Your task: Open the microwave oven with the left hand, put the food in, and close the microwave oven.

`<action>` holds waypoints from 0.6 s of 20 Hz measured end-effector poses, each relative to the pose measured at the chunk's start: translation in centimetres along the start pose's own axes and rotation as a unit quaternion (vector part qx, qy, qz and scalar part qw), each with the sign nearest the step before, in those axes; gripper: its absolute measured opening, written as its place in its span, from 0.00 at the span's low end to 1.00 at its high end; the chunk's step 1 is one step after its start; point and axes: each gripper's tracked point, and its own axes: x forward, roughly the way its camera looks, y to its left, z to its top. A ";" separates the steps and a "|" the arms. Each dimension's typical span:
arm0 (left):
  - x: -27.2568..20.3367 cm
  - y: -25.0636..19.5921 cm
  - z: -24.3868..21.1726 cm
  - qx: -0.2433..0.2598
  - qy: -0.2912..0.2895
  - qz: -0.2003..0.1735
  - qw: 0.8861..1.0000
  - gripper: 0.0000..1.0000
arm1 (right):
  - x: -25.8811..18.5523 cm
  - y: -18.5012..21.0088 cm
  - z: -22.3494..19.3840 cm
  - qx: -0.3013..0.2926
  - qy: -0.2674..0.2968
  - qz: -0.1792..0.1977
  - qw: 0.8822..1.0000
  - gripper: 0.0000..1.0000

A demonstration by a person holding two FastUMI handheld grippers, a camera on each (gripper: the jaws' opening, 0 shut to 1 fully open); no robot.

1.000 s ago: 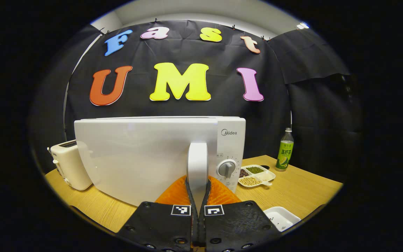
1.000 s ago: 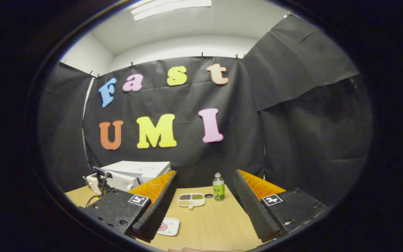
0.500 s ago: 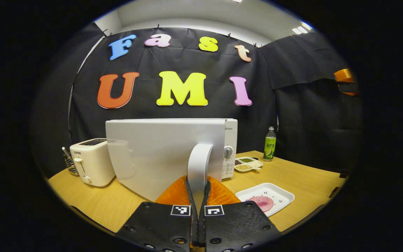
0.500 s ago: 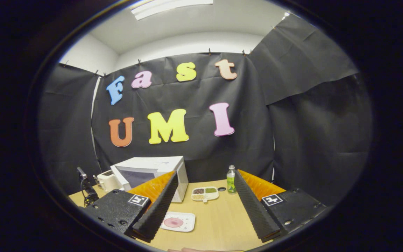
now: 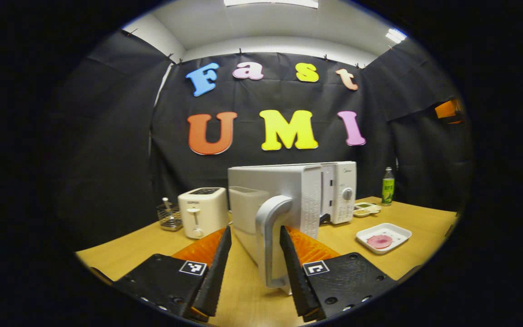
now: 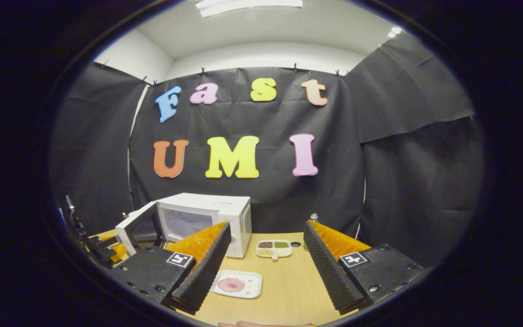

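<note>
- white microwave oven [image 6: 207, 222] door swung open, so the cavity's reachable
- left gripper [image 5: 252, 263] jaws open, straddling the white curved door handle [image 5: 271, 240]
- right gripper [image 6: 266, 268] jaws open, hovering over the white square plate of pink food [image 6: 236, 284] near the oven

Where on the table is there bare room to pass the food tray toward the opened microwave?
Bare wood lies between the white tray with pink food and the white microwave. Crowded: the divided bean dish and green bottle beside it.
</note>
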 end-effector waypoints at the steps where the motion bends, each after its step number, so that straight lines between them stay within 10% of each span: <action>1: -1.0 1.5 0.0 0.007 0.010 0.020 1.000 0.72 | 0.3 0.6 -0.4 0.001 0.005 0.006 1.000 0.95; 3: -3.4 3.7 0.8 0.019 0.020 0.050 0.998 0.93 | 1.4 1.5 -1.1 0.005 0.021 0.017 1.000 0.95; 12: -6.9 5.6 8.2 -0.005 0.026 0.102 0.994 0.94 | 8.1 1.1 -2.6 -0.015 0.088 0.020 0.996 1.00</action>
